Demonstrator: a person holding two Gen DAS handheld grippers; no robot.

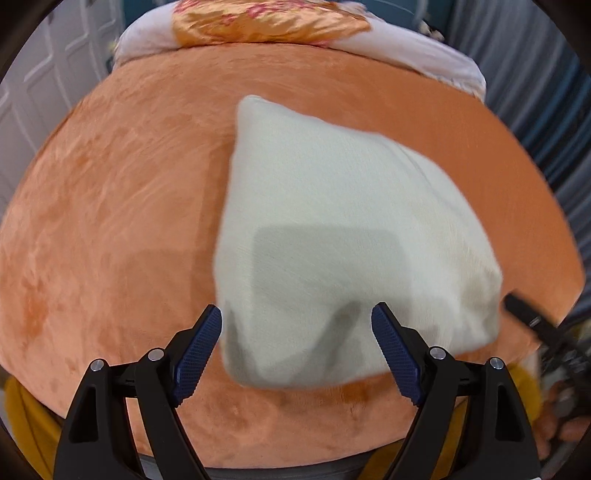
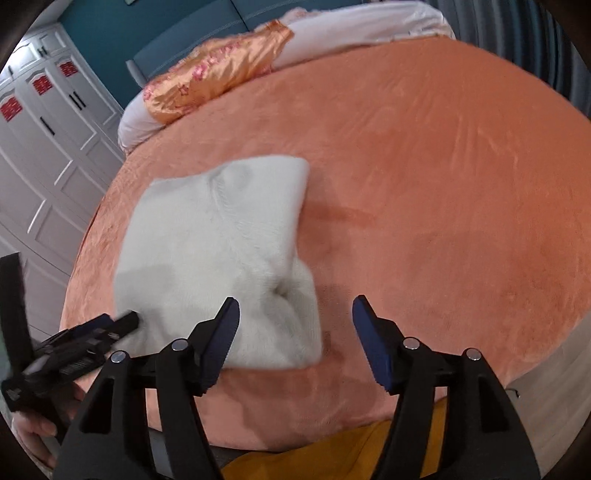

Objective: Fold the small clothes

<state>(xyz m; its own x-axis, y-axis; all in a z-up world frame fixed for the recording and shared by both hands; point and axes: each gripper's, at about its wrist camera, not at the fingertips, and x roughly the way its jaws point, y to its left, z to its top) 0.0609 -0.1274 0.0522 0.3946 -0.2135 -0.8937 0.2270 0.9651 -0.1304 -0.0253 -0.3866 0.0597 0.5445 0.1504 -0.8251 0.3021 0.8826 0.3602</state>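
Nearest the lens in the left wrist view: left gripper (image 1: 296,321), its 2 blue pads spread wide, clamped on nothing, hovering over the near edge of the white garment (image 1: 340,236). Garment lying as a compact, roughly 4-sided bundle on the orange blanket (image 1: 110,221), stretching from 6 o'clock up toward 12 o'clock and leaning to 3 o'clock. At 12 o'clock, far back, a gold patterned pillow (image 1: 266,22) on white bedding. At 4 o'clock, a sliver of the right gripper beside the garment's corner.

In the right wrist view: right gripper (image 2: 293,314), likewise spread apart and empty, its left pad over the garment's bunched near-right corner, garment filling 9 to 11 o'clock. White wardrobe (image 2: 48,147) at 9 o'clock.

Judged step: between folds, or final tidying of a mostly folded piece. Next move likely calls for pinching both near corners together, lifting evenly, laying over without dragging the plush blanket.
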